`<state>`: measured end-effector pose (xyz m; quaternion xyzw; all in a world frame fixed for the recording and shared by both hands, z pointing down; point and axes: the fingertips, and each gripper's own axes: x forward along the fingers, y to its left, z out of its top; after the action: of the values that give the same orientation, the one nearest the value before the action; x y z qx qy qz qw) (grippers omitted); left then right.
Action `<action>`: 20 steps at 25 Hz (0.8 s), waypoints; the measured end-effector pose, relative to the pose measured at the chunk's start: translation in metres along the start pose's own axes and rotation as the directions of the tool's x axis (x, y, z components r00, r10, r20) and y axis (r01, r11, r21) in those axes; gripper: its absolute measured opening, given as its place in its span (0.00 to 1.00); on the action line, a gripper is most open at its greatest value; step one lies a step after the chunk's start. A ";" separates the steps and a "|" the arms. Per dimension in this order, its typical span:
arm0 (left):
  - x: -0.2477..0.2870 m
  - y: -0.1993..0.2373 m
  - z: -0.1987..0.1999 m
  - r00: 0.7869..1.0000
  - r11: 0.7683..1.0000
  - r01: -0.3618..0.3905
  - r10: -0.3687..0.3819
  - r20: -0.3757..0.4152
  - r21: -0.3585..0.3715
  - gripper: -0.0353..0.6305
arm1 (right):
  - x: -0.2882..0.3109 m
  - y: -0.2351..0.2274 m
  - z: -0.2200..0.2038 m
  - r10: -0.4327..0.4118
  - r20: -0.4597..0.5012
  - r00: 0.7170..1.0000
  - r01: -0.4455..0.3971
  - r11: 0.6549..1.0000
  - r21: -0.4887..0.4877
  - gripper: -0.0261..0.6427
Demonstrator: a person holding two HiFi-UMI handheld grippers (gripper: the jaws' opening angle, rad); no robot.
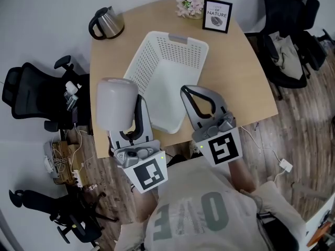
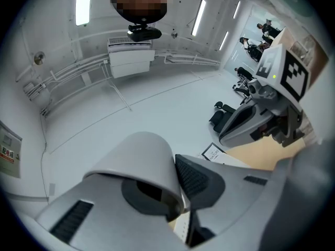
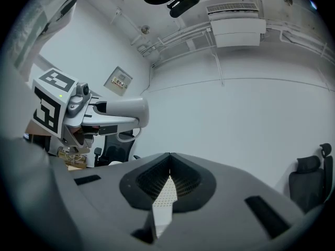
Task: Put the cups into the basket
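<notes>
The left gripper (image 2: 177, 184) is clamped on a white cup (image 2: 137, 163), whose mouth faces back toward the gripper. To its right, the right gripper (image 3: 168, 166) is pinched together, empty. Just ahead of both, the white basket (image 1: 157, 61) sits on the table (image 1: 251, 82).

The basket (image 1: 152, 56) lies on the table (image 1: 242, 82); kettle (image 1: 107, 22) behind-left; frame (image 1: 217, 15) behind-right.

1. A light wooden table with rounded corners (image 1: 251, 82).
2. A white perforated plastic basket (image 1: 172, 54) lies mid-table.
3. A steel kettle with a black handle (image 1: 107, 21) stands at the far left corner.
4. Pink flowers (image 1: 190, 4), possibly potted, sit at the far edge, beside a black-framed print (image 1: 217, 15).
</notes>
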<state>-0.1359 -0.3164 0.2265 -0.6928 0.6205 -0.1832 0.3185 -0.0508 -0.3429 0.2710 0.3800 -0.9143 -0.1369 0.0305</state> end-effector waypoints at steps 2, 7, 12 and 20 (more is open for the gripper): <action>0.006 0.000 -0.001 1.000 1.000 -0.011 0.011 -0.008 -0.003 0.14 | 0.006 -0.006 -0.004 0.012 -0.001 1.000 -0.012 1.000 -0.003 0.04; 0.014 0.000 -0.004 0.998 0.999 0.021 -0.023 -0.054 -0.034 0.14 | 0.022 -0.014 -0.005 0.026 0.032 0.999 -0.028 0.998 0.063 0.04; 0.026 0.005 -0.016 0.995 0.999 0.036 -0.038 -0.097 -0.024 0.14 | 0.039 -0.017 -0.002 0.031 0.058 0.998 -0.037 0.994 0.101 0.04; 0.070 0.010 -0.023 0.985 0.983 0.162 -0.156 -0.075 0.086 0.14 | 0.056 -0.031 -0.005 -0.020 0.050 0.999 0.016 0.997 0.077 0.04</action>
<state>-0.1469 -0.3904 0.2267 -0.7182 0.5644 -0.2600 0.3132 -0.0684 -0.4049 0.2645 0.3854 -0.9159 -0.1117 -0.0086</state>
